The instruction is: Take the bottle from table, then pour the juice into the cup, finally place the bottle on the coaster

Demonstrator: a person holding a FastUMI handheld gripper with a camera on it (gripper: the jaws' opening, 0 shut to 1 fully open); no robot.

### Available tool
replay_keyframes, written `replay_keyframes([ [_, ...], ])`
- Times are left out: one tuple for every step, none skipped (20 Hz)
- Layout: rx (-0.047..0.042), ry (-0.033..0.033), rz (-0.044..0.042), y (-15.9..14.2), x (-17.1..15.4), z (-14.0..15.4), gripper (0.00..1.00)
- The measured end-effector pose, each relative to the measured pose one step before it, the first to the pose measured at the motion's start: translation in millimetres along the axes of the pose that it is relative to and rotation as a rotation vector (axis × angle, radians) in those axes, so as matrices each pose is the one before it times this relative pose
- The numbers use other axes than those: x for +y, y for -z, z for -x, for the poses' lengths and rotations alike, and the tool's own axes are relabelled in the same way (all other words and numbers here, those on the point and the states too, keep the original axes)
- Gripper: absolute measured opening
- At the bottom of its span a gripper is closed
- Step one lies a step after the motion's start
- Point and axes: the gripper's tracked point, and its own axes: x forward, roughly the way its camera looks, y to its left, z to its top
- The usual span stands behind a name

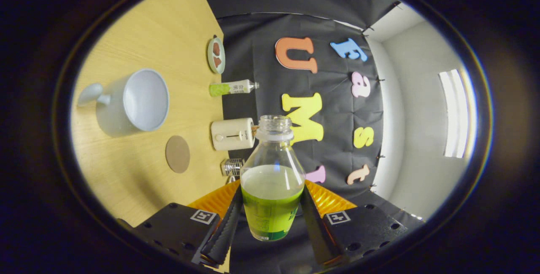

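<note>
An open clear bottle (272, 181) with green juice in its lower half and a green label sits between my fingers, lifted off the table, its neck pointing away from me. My gripper (270, 215) is shut on the bottle, both black ribbed fingers (228, 223) pressing its sides. The whole view is rolled, so the wooden table (139, 181) stands to the left. On it a white cup (135, 101) with a handle shows its empty inside, well beyond my left finger. A round brown coaster (177, 154) lies between the cup and my fingers.
Along the table's back edge by the black cloth wall stand a small plate (216, 55) with brown pieces, a lying green-and-white tube (232, 88), a cream toaster-like box (233, 134) and a small clear glass (233, 167). A white booth wall (422, 139) is at the right.
</note>
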Motion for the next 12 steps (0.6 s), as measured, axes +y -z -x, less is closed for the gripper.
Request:
replay_keyframes([
  [-0.00060,0.00357,0.02431,0.56,1.51,-1.00,0.79],
  [0.00048,0.00345,0.02114,0.56,0.51,-1.18,0.79],
  [-0.00114,0.00333,0.02368,-0.91,-0.63,-1.18,0.80],
  [-0.00571,0.00680,0.02523,-0.91,-1.40,0.38,0.79],
  [-0.00900,0.00777,0.02642,-1.96,-1.85,-0.01,0.79],
  [-0.00607,0.00666,0.03018,-1.71,-1.67,1.83,0.80],
  [-0.00766,0.00630,0.02740,-0.69,-2.45,0.21,0.80],
  [-0.00922,0.00837,0.02007,-2.50,-3.85,0.76,0.80],
  [-0.00070,0.00924,0.01332,-1.66,-3.15,-0.55,0.80],
  [0.00388,0.00513,0.00894,-0.42,-2.33,0.95,0.80],
  [0.00890,0.00203,0.01038,-0.31,-1.21,0.00,0.80],
  [-0.00109,0.00797,0.01134,-1.83,-1.80,0.66,0.80],
])
